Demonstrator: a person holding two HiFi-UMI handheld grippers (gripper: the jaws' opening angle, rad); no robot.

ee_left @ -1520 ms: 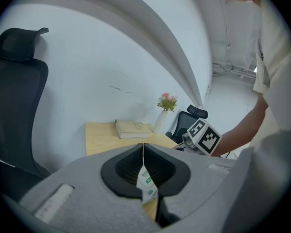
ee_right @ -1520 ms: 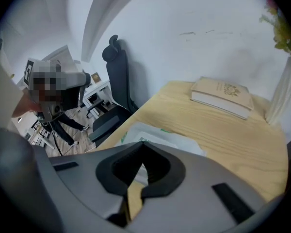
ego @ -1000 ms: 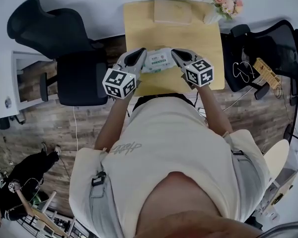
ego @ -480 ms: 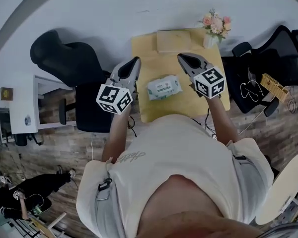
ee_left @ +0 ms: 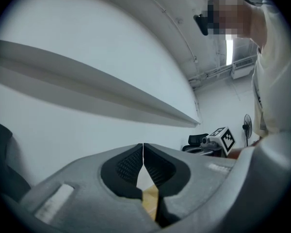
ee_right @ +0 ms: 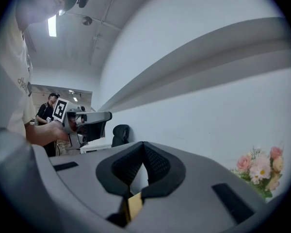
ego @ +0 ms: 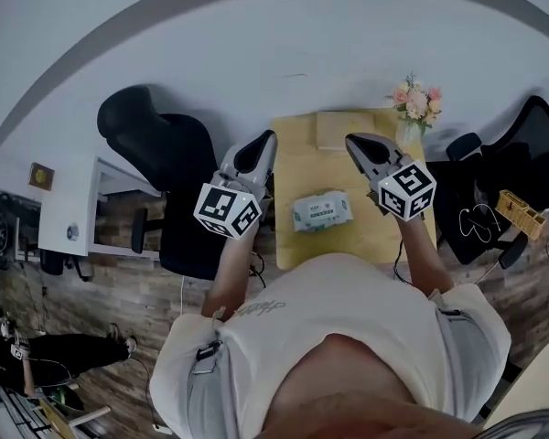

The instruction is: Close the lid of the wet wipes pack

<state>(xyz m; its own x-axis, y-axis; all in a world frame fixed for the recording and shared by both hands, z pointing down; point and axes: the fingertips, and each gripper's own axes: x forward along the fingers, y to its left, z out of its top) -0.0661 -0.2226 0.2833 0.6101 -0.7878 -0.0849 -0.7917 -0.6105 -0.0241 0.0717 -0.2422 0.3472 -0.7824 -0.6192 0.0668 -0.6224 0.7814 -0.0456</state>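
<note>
The wet wipes pack [ego: 322, 213] lies flat on the yellow table [ego: 297, 167], its white lid on top looking level with the pack. Neither gripper touches it. My left gripper [ego: 268, 137] is held up to the left of the pack, jaws pressed together with nothing between them [ee_left: 143, 147]. My right gripper [ego: 350, 139] is held up to the right, also shut and empty [ee_right: 143, 144]. Both gripper views point at the white wall, so the pack does not show in them. Each shows the other gripper's marker cube [ee_left: 223, 138] [ee_right: 59, 109].
A black office chair [ego: 156, 144] stands left of the table, another black chair [ego: 517, 158] to its right. A flat wooden box [ego: 343, 128] and a vase of flowers [ego: 414, 103] sit at the table's far edge. A white cabinet [ego: 69, 218] is at the far left.
Both grippers have lifted off the pack's two ends and moved apart and upward. The pack stays on the table. The head view has tilted up toward the wall.
</note>
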